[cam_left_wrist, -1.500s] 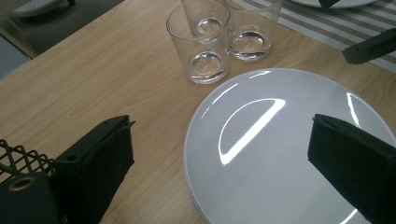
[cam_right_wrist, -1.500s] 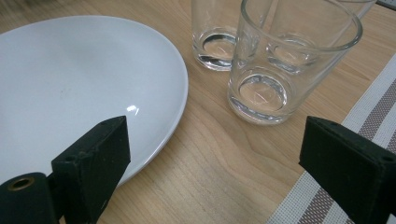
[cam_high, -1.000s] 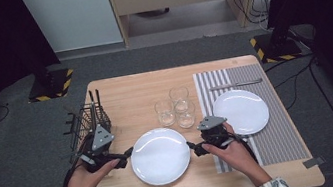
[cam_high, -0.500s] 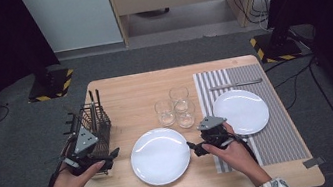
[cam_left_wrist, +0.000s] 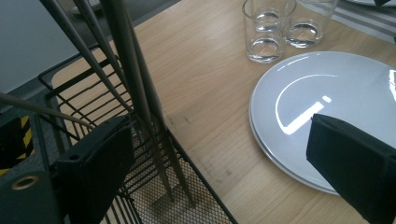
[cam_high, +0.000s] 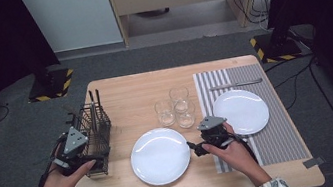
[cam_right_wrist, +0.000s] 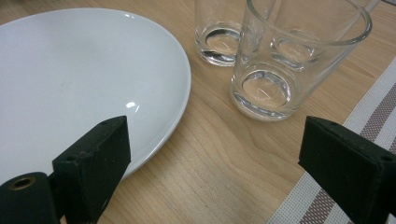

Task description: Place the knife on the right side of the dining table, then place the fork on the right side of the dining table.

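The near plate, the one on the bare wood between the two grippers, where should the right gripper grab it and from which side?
Grip the near plate at its right rim, coming in low from the right. It lies flat, so only the thin raised rim offers a hold, and that edge faces the open right gripper. One jaw would probably need to slip under the rim. Keep clear of the glasses just beyond.

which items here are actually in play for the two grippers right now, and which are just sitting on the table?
In play:
- left gripper, open at the wire basket holding thin sticks
- right gripper, open beside the near plate

Just sitting:
- three glasses
- far plate on the striped mat
- knife at the mat's far end
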Demonstrator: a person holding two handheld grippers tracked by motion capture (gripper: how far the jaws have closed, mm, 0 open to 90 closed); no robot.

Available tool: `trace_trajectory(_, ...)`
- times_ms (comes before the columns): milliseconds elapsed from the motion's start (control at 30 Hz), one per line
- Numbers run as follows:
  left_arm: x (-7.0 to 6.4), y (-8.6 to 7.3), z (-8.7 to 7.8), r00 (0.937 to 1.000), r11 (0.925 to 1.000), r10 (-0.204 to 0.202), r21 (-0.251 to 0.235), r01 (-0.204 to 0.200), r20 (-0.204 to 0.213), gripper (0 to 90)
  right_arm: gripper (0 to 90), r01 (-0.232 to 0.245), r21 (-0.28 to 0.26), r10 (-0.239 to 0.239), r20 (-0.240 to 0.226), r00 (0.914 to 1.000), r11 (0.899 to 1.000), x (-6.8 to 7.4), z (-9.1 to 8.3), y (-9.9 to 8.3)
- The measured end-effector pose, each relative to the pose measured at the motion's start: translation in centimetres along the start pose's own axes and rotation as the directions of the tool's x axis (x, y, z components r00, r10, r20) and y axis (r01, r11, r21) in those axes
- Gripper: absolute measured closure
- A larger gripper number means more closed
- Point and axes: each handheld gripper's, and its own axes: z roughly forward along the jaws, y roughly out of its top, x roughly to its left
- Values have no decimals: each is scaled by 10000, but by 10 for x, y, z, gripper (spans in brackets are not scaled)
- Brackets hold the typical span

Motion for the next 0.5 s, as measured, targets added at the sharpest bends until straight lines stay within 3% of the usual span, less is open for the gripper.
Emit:
trace_trajectory(133,4,-2,-2,9999,9999,-129,-46,129,48,67,89,-18,19,18,-7,10000,10000,0,0,0)
trace_trajectory(500,20,-4,-13,9986,9995,-325,-62,322,-421,68,89,-21,31,21,3,10000,10000,-1,1,-1)
